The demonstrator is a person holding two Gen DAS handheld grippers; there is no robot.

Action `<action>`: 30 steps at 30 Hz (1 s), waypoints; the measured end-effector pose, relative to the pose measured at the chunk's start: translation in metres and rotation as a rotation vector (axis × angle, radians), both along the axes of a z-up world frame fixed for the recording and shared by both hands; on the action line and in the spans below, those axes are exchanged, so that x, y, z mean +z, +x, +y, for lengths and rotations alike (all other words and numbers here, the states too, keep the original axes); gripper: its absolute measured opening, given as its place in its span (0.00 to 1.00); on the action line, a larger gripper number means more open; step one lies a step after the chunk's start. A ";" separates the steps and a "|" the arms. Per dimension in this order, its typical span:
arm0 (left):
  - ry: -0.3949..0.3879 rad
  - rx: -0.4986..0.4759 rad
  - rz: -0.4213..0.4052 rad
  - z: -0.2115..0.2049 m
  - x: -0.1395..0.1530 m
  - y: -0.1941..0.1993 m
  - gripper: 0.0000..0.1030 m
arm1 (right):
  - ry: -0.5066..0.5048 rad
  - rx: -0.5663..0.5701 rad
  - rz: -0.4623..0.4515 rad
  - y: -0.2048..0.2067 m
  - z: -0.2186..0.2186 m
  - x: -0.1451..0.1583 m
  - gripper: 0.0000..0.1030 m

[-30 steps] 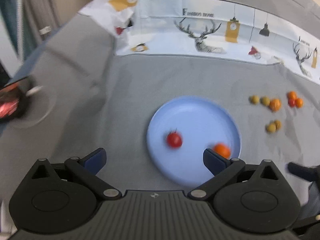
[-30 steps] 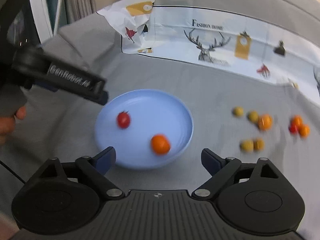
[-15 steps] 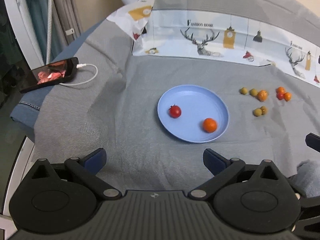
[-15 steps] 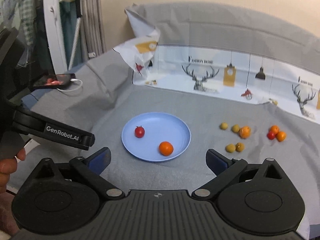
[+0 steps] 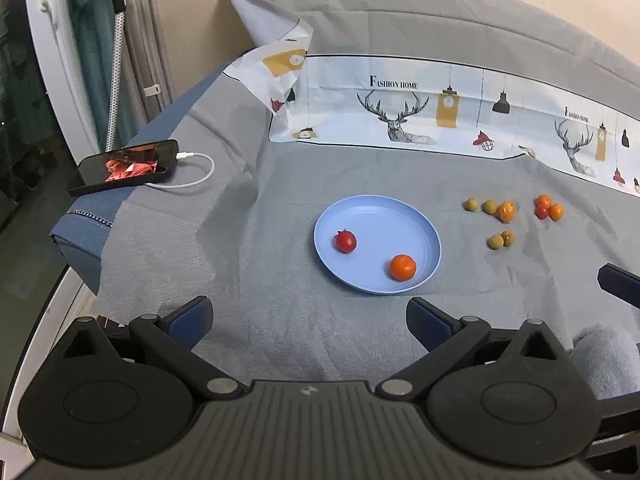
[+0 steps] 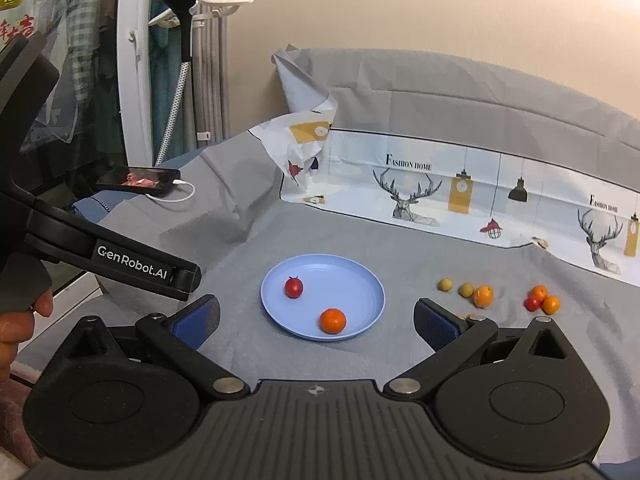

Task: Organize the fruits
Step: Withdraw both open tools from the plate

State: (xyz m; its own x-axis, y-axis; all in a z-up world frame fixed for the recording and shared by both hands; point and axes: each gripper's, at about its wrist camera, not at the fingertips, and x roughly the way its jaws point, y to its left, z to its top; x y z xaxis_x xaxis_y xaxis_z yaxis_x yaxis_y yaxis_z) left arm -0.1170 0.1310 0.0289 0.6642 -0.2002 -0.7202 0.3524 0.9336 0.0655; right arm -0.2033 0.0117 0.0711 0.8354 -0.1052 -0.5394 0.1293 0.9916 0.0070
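The right gripper [image 6: 316, 322] has its jaws wide apart, and nothing sits between them. The left gripper [image 5: 308, 318] is the same: jaws wide, nothing held. Both hang above the grey cloth [image 5: 280, 320], low in each frame, well back from the fruit.

Just past the jaws, in the middle of each frame, lies the blue plate [image 5: 384, 208]. Two fruits are in it. A red tomato [image 5: 345, 241] sits on the plate's left part. An orange [image 5: 402, 267] sits lower and to the right, near the rim. The two are apart.

Further out, at the right of the frame, more fruit lies on the cloth, not on the plate. Two small yellow fruits and one orange fruit [image 5: 505, 211] sit in a row. Two more yellow ones [image 5: 501, 239] sit just below them. At the far right, three fruits [image 5: 549, 207] touch each other: two orange and one red.

So the job looks only begun. Two fruits are on the plate and eight seem left on the cloth.

At the upper left, a phone [image 5: 128, 166] lies on its cord, away from the fruit.
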 end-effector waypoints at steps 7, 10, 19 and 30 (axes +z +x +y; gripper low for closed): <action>-0.005 -0.006 -0.009 0.003 0.002 -0.001 1.00 | -0.021 0.010 -0.012 -0.001 0.006 0.002 0.99; -0.008 -0.006 -0.009 0.003 0.001 0.000 1.00 | -0.022 0.008 -0.011 -0.001 0.007 0.002 0.99; 0.002 -0.013 0.006 -0.001 -0.003 0.003 1.00 | -0.014 0.002 -0.001 0.001 0.006 -0.001 0.99; 0.046 -0.018 0.058 -0.018 -0.017 0.023 1.00 | 0.048 -0.041 0.041 0.012 -0.014 -0.017 0.99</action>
State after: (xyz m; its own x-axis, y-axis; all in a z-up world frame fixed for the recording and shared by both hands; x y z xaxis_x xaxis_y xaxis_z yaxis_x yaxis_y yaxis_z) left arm -0.0942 0.1134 0.0121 0.6178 -0.1773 -0.7661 0.3734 0.9235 0.0875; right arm -0.1908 -0.0025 0.0541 0.8083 -0.1118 -0.5781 0.1710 0.9841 0.0487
